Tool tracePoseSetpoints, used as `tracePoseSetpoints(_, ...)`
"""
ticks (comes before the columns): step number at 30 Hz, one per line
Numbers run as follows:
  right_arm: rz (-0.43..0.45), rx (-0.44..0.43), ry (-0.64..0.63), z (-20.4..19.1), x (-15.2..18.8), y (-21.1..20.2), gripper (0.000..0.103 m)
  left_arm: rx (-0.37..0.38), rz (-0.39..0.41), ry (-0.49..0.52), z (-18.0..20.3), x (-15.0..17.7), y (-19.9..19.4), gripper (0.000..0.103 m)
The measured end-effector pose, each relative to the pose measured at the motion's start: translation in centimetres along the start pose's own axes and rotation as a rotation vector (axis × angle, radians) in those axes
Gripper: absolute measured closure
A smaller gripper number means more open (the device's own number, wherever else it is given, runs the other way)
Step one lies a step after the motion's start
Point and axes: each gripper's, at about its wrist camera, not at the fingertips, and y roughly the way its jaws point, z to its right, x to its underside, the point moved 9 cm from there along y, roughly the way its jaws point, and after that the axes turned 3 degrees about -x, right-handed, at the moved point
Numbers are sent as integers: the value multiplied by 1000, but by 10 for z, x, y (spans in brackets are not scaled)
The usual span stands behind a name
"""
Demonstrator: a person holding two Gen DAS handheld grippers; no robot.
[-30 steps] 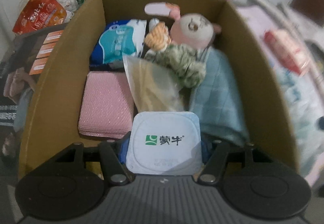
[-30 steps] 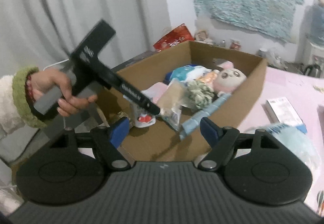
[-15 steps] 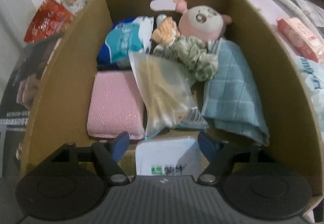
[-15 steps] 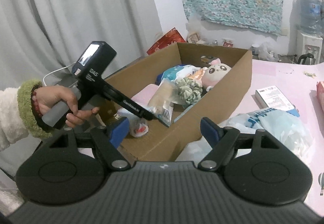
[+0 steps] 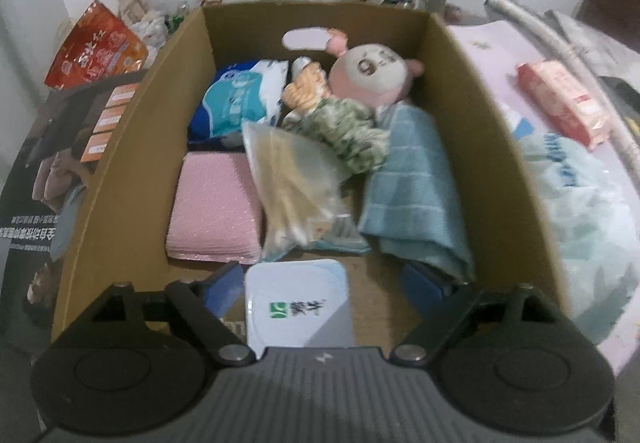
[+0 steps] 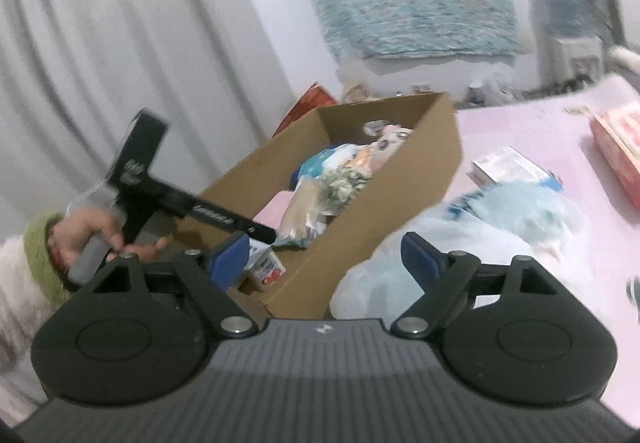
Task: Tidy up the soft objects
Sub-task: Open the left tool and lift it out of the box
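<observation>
A cardboard box (image 5: 492, 147) holds a pink plush toy (image 5: 370, 73), a blue towel (image 5: 412, 195), a pink cloth stack (image 5: 214, 215), a clear bag (image 5: 296, 187), a tissue pack (image 5: 240, 99) and a green ruffled cloth (image 5: 344, 123). A white yogurt pack (image 5: 298, 307) lies at the box's near end. My left gripper (image 5: 322, 285) hangs over it with jaws opening; the pads stand off the pack. My right gripper (image 6: 324, 255) is beside the box (image 6: 400, 179), jaws opening, with nothing between them. In the right wrist view a hand (image 6: 92, 235) holds the left gripper over the box's near corner.
On the pink table to the right of the box lie a pale blue plastic bag (image 5: 592, 211) and a red pack (image 5: 560, 99). A small carton (image 6: 508, 167) lies behind the bag. A red snack bag (image 5: 96, 47) stands left of the box. Grey curtains hang at the left.
The left gripper's jaws spread and let go of the yogurt pack, which now lies in the box's near end. The left gripper drew back. The right gripper's view rolled and shifted.
</observation>
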Motion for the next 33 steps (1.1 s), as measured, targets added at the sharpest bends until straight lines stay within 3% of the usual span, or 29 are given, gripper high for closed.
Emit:
tracePoseSetpoints(8,86,-5,221,43,15,-22,18,-14,19,28,12,-2,-25,15)
tracePoseSetpoints(16,89,-30,264,64,26,-21,17,11,86,27,42,-18,-55,15)
tracePoseSetpoints(25,127,-41,301,88,29,-38,16,88,93,95,115,-54,-62,15)
tracePoseSetpoints(29,141,-40,339,108,32,-39,16,166,48,74,153,-77,-51,15)
tracePoseSetpoints(33,154,-45,375,129,36,-39,16,254,-61,-5,195,-105,-20,14)
